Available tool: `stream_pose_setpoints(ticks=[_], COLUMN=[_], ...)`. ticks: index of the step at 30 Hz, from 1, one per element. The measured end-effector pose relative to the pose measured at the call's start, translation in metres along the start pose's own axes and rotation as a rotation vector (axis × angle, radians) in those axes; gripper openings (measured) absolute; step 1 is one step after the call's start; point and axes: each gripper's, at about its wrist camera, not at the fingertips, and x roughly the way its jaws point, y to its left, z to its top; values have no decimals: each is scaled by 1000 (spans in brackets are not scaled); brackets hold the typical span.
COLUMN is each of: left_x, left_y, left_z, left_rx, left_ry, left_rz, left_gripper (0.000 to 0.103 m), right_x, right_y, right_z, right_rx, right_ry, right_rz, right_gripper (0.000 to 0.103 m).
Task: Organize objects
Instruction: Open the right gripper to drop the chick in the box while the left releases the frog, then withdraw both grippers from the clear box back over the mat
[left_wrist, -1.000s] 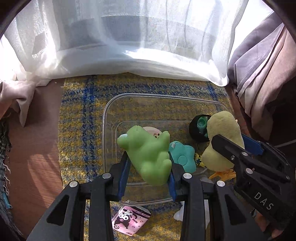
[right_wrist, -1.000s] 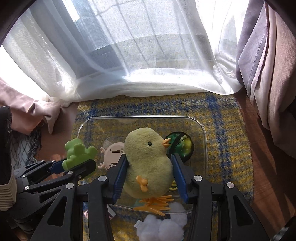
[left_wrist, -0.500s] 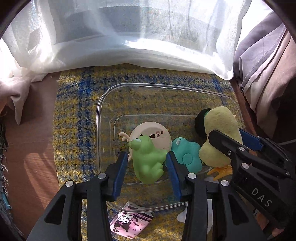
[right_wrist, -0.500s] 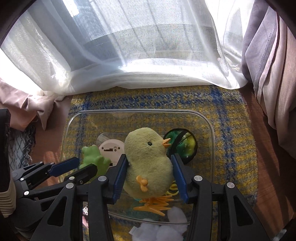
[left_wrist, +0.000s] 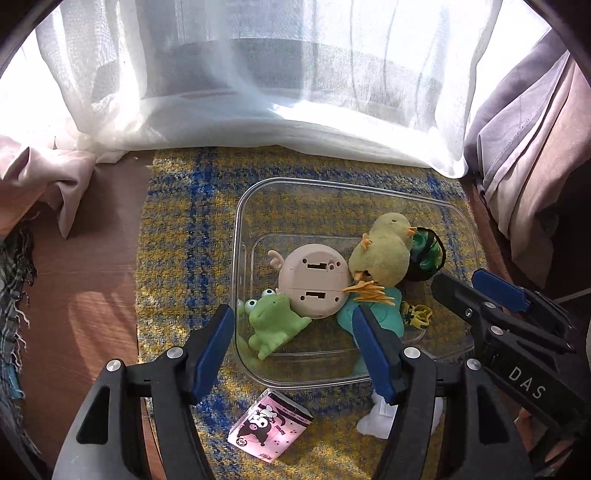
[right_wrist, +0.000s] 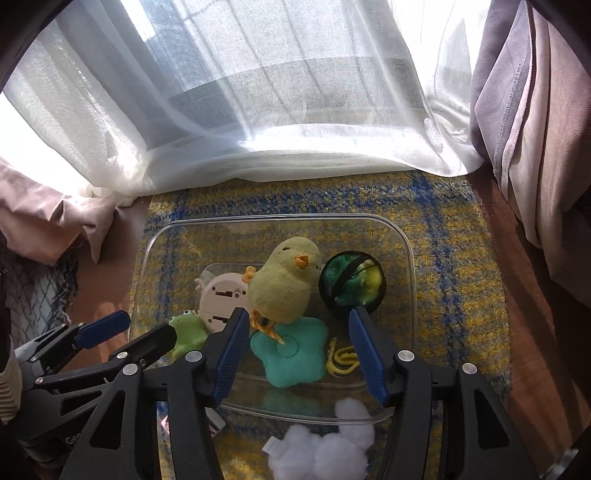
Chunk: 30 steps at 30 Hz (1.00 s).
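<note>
Clear plastic bin (left_wrist: 240, 258) on a yellow-and-blue rug (left_wrist: 177, 236), holding a green frog (left_wrist: 271, 321), a cream round toy (left_wrist: 314, 284) lying back-up, a plush chick (right_wrist: 284, 280), a teal star (right_wrist: 291, 350), a dark green ball (right_wrist: 352, 278) and a small yellow-black piece (right_wrist: 341, 360). Chick leaning on the round toy and touching the star; frog tucked in the near-left corner, against the round toy.

Left hand-held gripper (left_wrist: 295, 347) spread wide, holding nothing, over the bin's near edge above the frog. Right hand-held gripper (right_wrist: 295, 347) likewise spread and empty, above the star.

Outside the bin, on the rug near the front wall: a pink card (left_wrist: 269, 428) and a white fluffy toy (right_wrist: 325, 443).

Probably next: fluffy toy and card into the bin. Fluffy toy likely very light and squashy, no risk of breakage; best pinched across one lobe, deep enough not to slip out. Card thin, flat and probably slick, hard to lift off the pile; best taken by one raised edge, or slid to get a pad under it.
</note>
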Motion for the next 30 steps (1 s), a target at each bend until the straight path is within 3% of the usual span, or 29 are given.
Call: stream_pose_setpoints(ticks=[17, 22, 30], left_x=[-47, -59, -73], left_y=[3, 6, 8], left_z=[-37, -51, -73], left_rx=[0, -7, -13], left_ry=[-100, -119, -140], left_rz=[21, 26, 53], left_gripper=[78, 87, 93], right_x=[-53, -68, -80], right_y=[5, 7, 8], right_z=[-40, -52, -73], right_rx=[-12, -18, -16], right_ry=[-58, -79, -75], right_rz=[-20, -34, -33], right_gripper=[61, 65, 66])
